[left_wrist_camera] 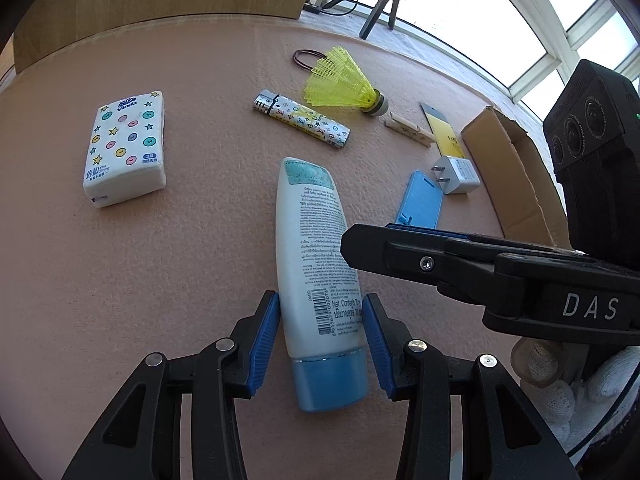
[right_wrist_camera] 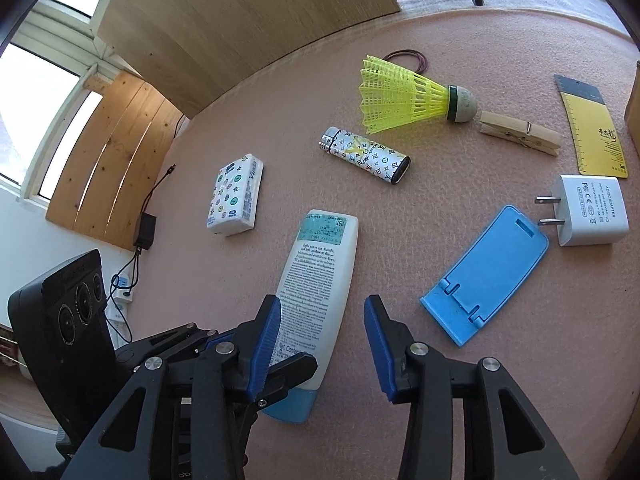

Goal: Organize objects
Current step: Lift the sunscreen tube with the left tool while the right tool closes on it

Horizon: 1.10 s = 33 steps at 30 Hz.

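Observation:
A white lotion tube with a blue cap (left_wrist_camera: 316, 276) lies on the pink mat. My left gripper (left_wrist_camera: 322, 334) has a blue pad on each side of the tube near its cap, touching or nearly touching it. My right gripper (right_wrist_camera: 320, 332) is open and empty above the mat, just right of the tube (right_wrist_camera: 316, 280). Its arm shows in the left wrist view (left_wrist_camera: 480, 268). A blue phone stand (right_wrist_camera: 486, 276), a white charger plug (right_wrist_camera: 592, 210), a patterned lighter (right_wrist_camera: 366, 154), a yellow shuttlecock (right_wrist_camera: 404, 94) and a tissue pack (right_wrist_camera: 236, 196) lie around.
A wooden clothespin (right_wrist_camera: 520, 133), a yellow ruler card (right_wrist_camera: 594, 128) and brown hair ties (right_wrist_camera: 412, 56) lie farther back. A cardboard box (left_wrist_camera: 508, 176) stands at the right. A wooden board (right_wrist_camera: 240, 20) borders the mat's far side.

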{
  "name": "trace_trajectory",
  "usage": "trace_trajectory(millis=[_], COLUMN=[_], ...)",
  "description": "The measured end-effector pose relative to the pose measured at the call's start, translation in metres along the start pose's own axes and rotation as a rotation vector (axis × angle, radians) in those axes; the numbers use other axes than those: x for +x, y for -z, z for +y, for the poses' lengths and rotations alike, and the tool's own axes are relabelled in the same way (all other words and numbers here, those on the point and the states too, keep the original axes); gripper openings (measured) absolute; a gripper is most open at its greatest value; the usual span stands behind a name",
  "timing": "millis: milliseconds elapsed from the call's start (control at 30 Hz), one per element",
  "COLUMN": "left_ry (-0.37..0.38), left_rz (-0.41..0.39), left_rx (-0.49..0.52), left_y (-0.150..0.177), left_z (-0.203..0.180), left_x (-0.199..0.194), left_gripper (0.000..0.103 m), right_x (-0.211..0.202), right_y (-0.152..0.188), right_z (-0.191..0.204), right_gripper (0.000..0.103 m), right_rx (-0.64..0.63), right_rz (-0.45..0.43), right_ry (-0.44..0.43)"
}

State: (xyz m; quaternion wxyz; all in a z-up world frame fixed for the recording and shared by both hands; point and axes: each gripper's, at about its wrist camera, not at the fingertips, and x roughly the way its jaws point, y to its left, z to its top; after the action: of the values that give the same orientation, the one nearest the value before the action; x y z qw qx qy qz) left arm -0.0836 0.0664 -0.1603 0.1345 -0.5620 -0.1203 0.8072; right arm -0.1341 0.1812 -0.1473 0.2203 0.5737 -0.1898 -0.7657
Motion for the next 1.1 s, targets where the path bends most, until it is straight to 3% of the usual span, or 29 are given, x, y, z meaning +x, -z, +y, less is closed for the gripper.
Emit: trace_trajectory(millis=[300,467,733,800,867,933,1100], left_ry=[0.013,0.013,0.013,0.018,0.034,0.036,0.033], left_rz=[0.018,0.019,0.014,0.007,-0.008,-0.02,-0.038], left_rx=[-0.004,-0.009,-0.007,0.003,0.025,0.053,0.124], left_y=[0.002,0.002,0.001,-0.001,-0.005,-0.01,-0.021], left_z=[0.0,0.0,-0.008,-0.014,-0.024,-0.037,-0.069], left_x=[0.006,0.008,0.006,0.002,-0.004,-0.008,-0.003], left_gripper=[0.046,0.046,0.046,0.044,0.034,0.033,0.028], right_x=[0.014,0.015,0.012,0.006,-0.002,-0.01,-0.032], right_y=[0.005,0.006,0.005,0.004,0.003,0.003,0.001], right_z=[-0.003,-0.007,-0.004,-0.003,-0.003,-0.003,-0.009], right_gripper=[0.036,0.03,0.029,0.029,0.027,0.02,0.019], right_rx=[0.006,0.026,0.013,0.003,-0.005,-0.005,-0.011], right_rz=[0.069,0.076,0.069,0.054,0.037,0.029,-0.033], right_ry=[-0.021,-0.064,-0.051,-0.042,-0.036,-0.054,0.005])
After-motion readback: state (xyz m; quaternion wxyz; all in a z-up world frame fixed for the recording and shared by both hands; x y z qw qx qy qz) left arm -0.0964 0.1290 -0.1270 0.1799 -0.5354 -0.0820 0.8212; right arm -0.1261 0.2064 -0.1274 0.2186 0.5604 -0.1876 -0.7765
